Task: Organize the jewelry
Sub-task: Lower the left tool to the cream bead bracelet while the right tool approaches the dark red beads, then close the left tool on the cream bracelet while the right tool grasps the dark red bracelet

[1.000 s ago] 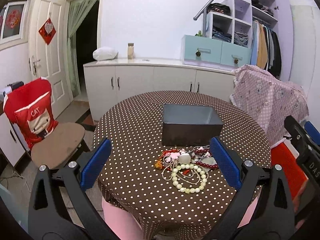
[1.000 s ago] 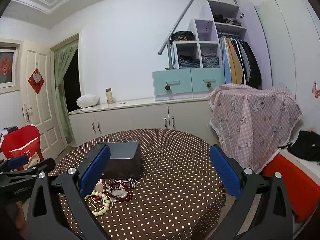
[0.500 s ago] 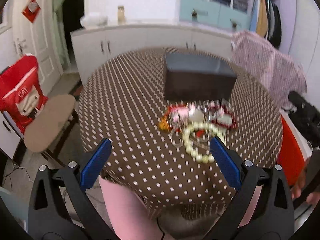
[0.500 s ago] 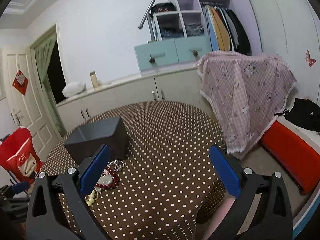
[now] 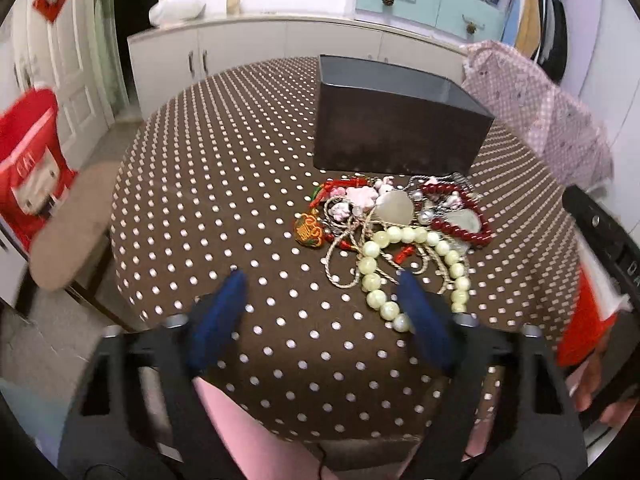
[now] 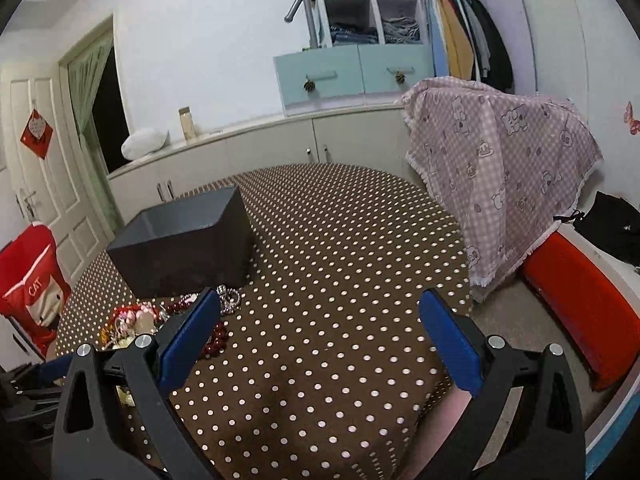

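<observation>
Well, the round worktop [image 5: 224,184] in its brown polka-dot cloth filled the view, and the dark open box [image 5: 394,120] stood upright toward its far side. Just in front of the box lay the jewelry heap [image 5: 394,224], tangled, with the pale bead bracelet [image 5: 404,268] nearest and the dark red bead strand [image 5: 460,212] to its right. The left gripper [image 5: 322,284] hovered low at the heap's near edge, jaws partly open, holding nothing. The right gripper [image 6: 320,300] hung over bare cloth, jaws wide, empty.
</observation>
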{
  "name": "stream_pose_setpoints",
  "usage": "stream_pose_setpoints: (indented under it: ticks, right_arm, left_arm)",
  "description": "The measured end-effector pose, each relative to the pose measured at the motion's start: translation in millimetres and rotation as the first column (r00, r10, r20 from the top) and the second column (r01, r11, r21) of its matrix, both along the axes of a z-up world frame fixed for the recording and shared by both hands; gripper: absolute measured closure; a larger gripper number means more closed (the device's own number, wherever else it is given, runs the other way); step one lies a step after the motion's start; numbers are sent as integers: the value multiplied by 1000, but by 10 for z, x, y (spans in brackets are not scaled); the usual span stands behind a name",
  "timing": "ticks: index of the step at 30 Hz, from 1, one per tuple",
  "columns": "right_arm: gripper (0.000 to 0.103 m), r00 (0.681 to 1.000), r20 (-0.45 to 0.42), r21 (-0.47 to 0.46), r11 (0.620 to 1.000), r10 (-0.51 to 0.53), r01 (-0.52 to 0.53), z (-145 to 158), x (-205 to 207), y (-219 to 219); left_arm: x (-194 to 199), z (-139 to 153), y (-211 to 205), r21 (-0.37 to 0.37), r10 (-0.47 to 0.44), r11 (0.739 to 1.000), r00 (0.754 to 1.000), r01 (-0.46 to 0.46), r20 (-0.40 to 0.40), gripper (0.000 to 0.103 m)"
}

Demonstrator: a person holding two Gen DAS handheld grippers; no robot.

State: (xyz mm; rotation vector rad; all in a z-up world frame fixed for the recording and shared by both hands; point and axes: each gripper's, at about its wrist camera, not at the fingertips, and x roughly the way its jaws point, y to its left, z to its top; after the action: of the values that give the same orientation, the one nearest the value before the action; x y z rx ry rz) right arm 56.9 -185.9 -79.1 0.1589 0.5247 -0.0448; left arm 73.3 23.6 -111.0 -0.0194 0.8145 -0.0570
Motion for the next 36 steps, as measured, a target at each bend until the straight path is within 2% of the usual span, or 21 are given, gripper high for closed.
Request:
stream_pose_setpoints:
  ticks: [1, 5, 6, 8, 12, 13, 18, 20, 22, 23, 25, 28, 29, 30, 32, 34, 35, 36]
  right_arm:
    - [7, 1000, -4, -13, 1000, 8, -8, -17, 30, 31]
    - [7, 997, -45, -69, 996, 60, -63, -85, 165, 193]
    - [7, 996, -65, -97, 993, 63, -69, -113, 213, 248]
    - [7, 995, -80, -143, 988, 55, -66, -146, 274, 336]
    - [7, 991, -113, -227, 969, 77, -101, -238, 371, 514]
    - [7, 988, -141, -271, 958, 57, -94, -269, 405, 561]
    - [8, 985, -160, -292, 951, 57, -103, -343, 403, 515]
    - [18, 982, -158, -267, 953, 105, -145, -371, 405, 486]
    - [41, 976, -164, -250, 951, 145, -183, -382, 392, 477]
    - [47, 971, -166, -246, 947, 171, -208, -377, 376, 482]
    - [65, 965, -170, -260, 935, 201, -240, -373, 346, 524]
    - [83, 959, -170, -259, 928, 228, -267, -385, 264, 521]
    - [85, 958, -172, -249, 930, 231, -269, -382, 245, 501]
    - [90, 956, -175, -235, 933, 235, -272, -379, 221, 465]
    - [92, 956, -176, -229, 935, 233, -270, -375, 175, 446]
    - [92, 958, -175, -230, 936, 228, -265, -366, 133, 421]
    - [92, 958, -176, -228, 938, 224, -261, -362, 122, 410]
    - [92, 959, -177, -224, 940, 219, -256, -358, 107, 382]
  left_arm:
    - [1, -6, -21, 17, -5, 1000, 1000, 4, 6, 39]
    - [-49, -2, -25, 68, -18, 998, 999, 16, 40, 70]
    - [-72, -5, -14, 77, -24, 997, 998, 20, 52, 75]
    - [-93, 1, 40, 74, -31, 997, 997, 26, 64, 79]
    - [-132, -2, 169, 20, -34, 999, 996, 32, 83, 81]
    - [-124, -1, 191, 12, -32, 999, 996, 31, 88, 81]
    - [-159, -5, 227, -12, -38, 999, 992, 39, 122, 81]
    - [-185, -6, 227, -23, -41, 999, 990, 44, 136, 81]
    - [-210, 2, 244, -43, -44, 998, 986, 52, 161, 81]
    - [-223, 2, 255, -51, -48, 997, 984, 57, 170, 81]
    - [-242, 11, 266, -57, -51, 996, 980, 63, 190, 81]
    - [-253, 16, 280, -46, -43, 998, 980, 53, 196, 81]
    - [-259, 14, 292, -48, -43, 997, 980, 53, 193, 81]
    - [-268, 12, 307, -50, -47, 997, 981, 58, 189, 81]
    - [-292, 8, 330, -60, -75, 994, 981, 87, 179, 80]
    - [-293, -5, 342, -61, -70, 995, 985, 81, 159, 57]
    - [-292, -12, 350, -64, -60, 995, 986, 71, 158, 32]
    - [-299, -21, 371, -74, -41, 996, 985, 54, 168, 31]
